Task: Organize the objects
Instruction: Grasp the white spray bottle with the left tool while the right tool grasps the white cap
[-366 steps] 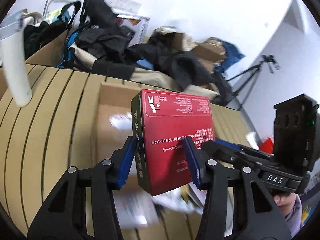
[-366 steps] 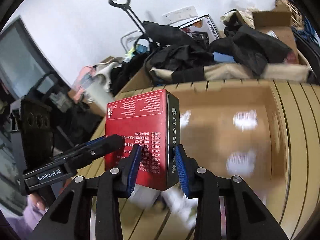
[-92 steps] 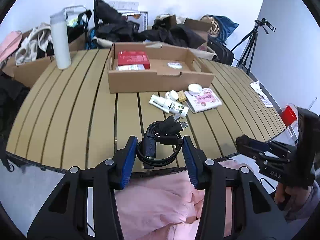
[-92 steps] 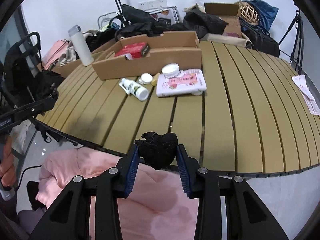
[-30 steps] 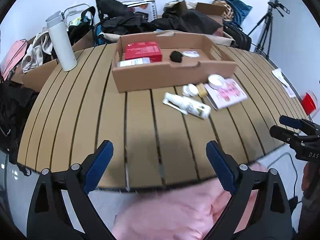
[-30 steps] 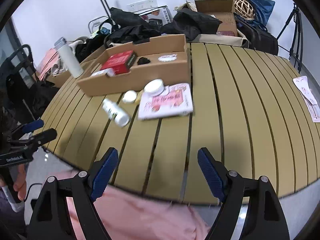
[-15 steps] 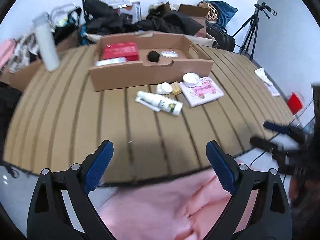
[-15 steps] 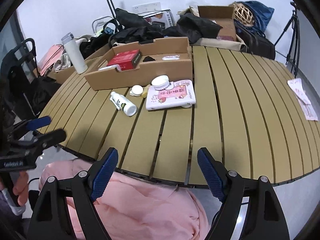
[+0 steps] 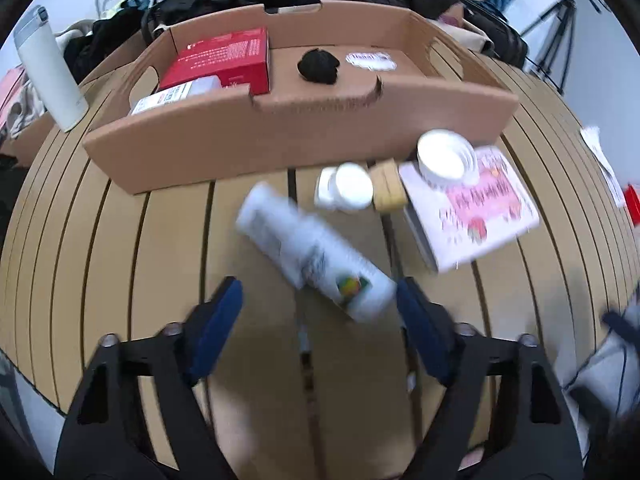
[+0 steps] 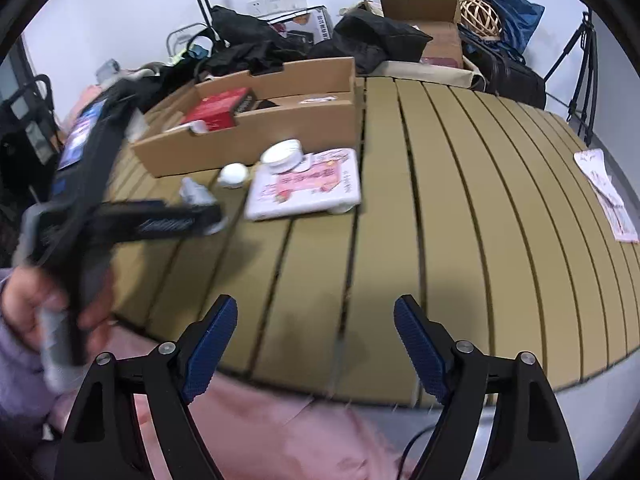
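Two grippers are in my feeds over the slatted tabletop [image 10: 460, 200]. My left gripper [image 9: 318, 312] points steeply down at a white bottle [image 9: 316, 258] lying on its side, a little in from the near edge; its jaws are closing, and the bottle's lower end sits between the blue pads [image 9: 418, 328] with a gap on the left side, so I see no grip yet. The right pad looks very near the bottle's end, but blur keeps me from calling it contact.

My right gripper [image 10: 314, 344] hangs at the near edge with its jaws closing slightly yet wide apart and nothing between them, only bare slats and pink fabric [image 10: 280, 436] below.

Toward the far edge stands a cardboard tray [image 9: 304, 136]. Inside it, at the left end, lies a red box [image 9: 224, 58] with a white box [image 9: 176, 94] just in front of it; a black bundle [image 9: 318, 66] and a white label-like patch [image 9: 370, 60] lie further right.

Just outside the tray's front wall sit a small white jar [image 9: 348, 190], a tan block [image 9: 386, 186] touching it, and a pink-printed flat pack [image 9: 476, 208] with a white lid [image 9: 446, 156] resting on its far corner. A white flask [image 9: 48, 76] stands upright near the table's left edge
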